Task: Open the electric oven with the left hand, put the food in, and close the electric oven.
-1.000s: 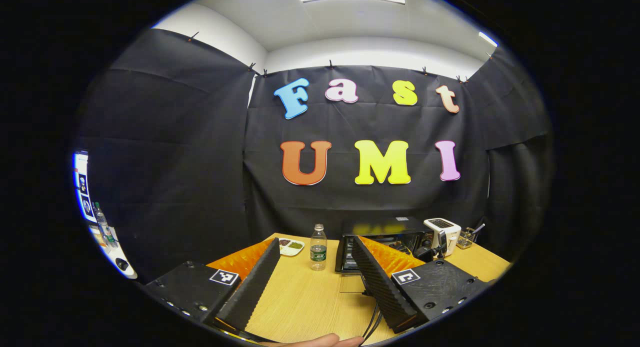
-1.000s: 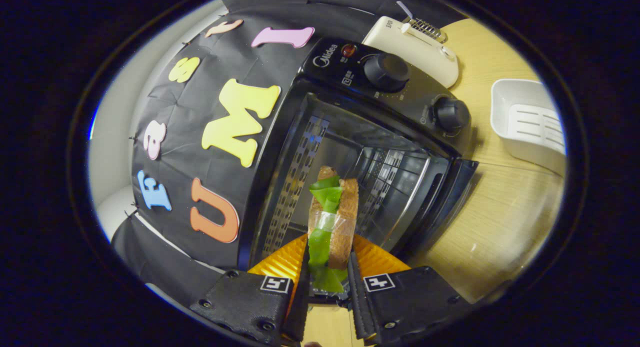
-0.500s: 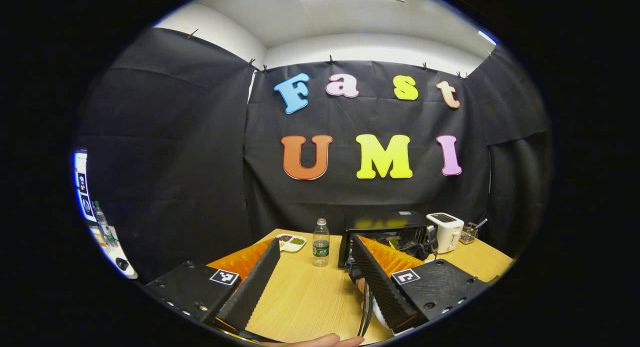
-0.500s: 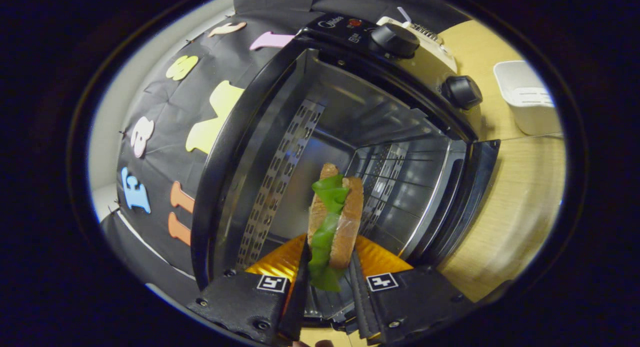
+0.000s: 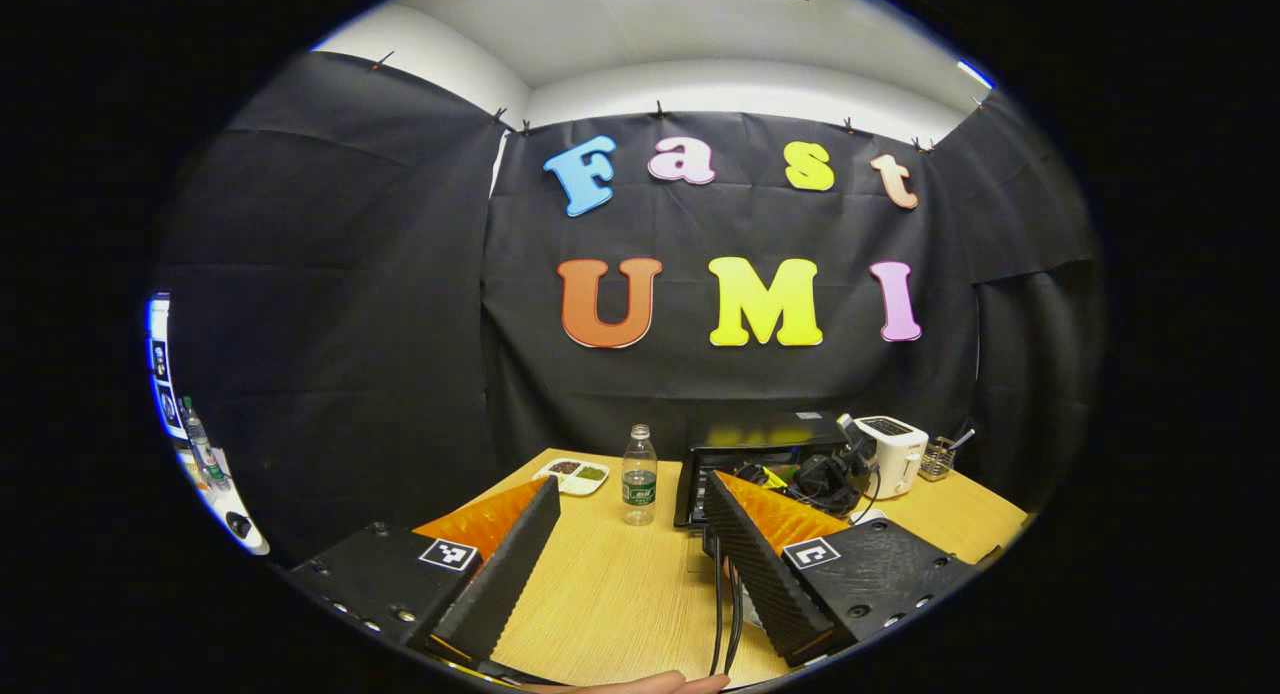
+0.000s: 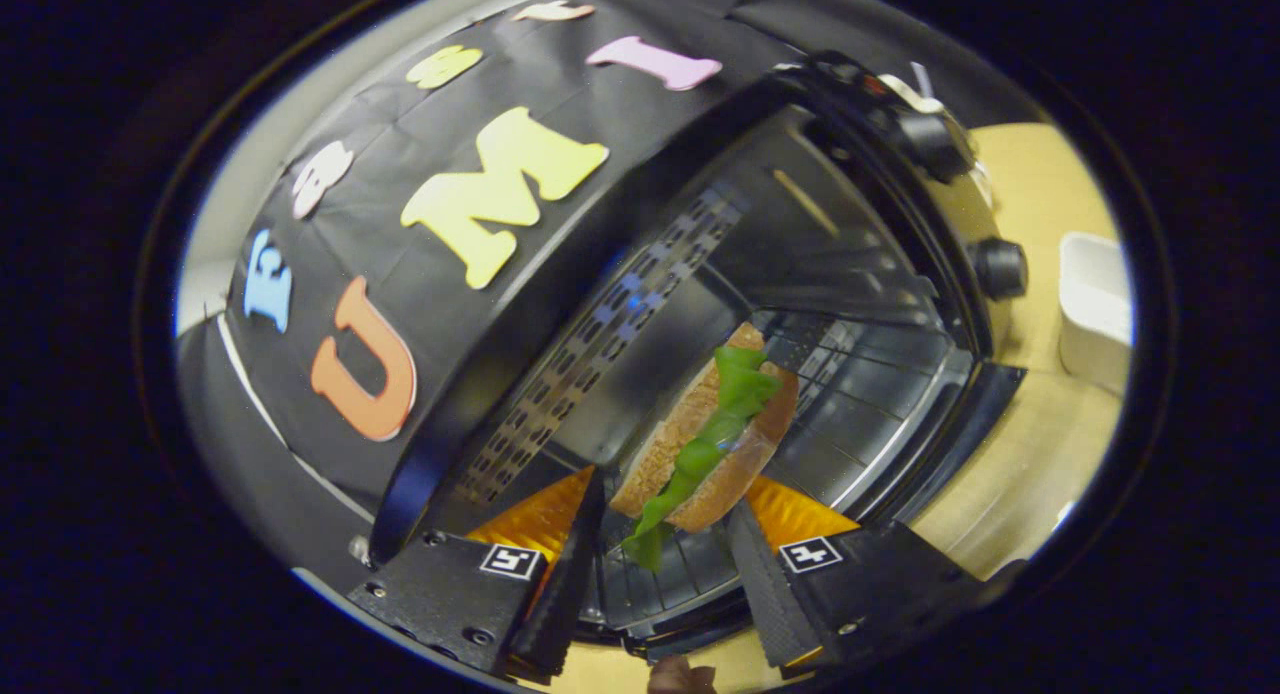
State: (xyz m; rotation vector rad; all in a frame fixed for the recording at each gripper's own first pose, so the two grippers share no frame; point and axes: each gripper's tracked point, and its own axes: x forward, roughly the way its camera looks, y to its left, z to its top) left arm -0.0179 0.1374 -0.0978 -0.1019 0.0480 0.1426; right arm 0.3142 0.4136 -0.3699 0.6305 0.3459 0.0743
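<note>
Two slices of brown bread with a green lettuce leaf between them make up the sandwich (image 6: 705,444), which looks wrapped in clear film at its middle. In the right gripper view it lies tilted inside the open mouth of the electric oven (image 6: 800,304), over the wire rack (image 6: 860,394), its lettuce end hanging down toward the right claw (image 6: 660,564). That claw's fingers stand apart on either side of the sandwich's lower end; whether either one touches it I cannot tell. Perforated metal lines the oven's side wall, and two round knobs (image 6: 1000,267) sit on the control panel at the far edge. Beyond the oven, a white container (image 6: 1095,309) rests on the wooden counter (image 6: 1010,494).

From the left gripper view, the left claw (image 5: 630,554) hovers wide open above the counter (image 5: 620,594), holding nothing and well back from the oven (image 5: 760,459). The other gripper is at the oven's front with dark cables trailing from it. A clear water bottle (image 5: 639,476) stands just left of the oven, a small divided dish (image 5: 572,474) lies further left, and a white toaster (image 5: 888,454) sits to the oven's right, beside a small wire holder (image 5: 938,459).
</note>
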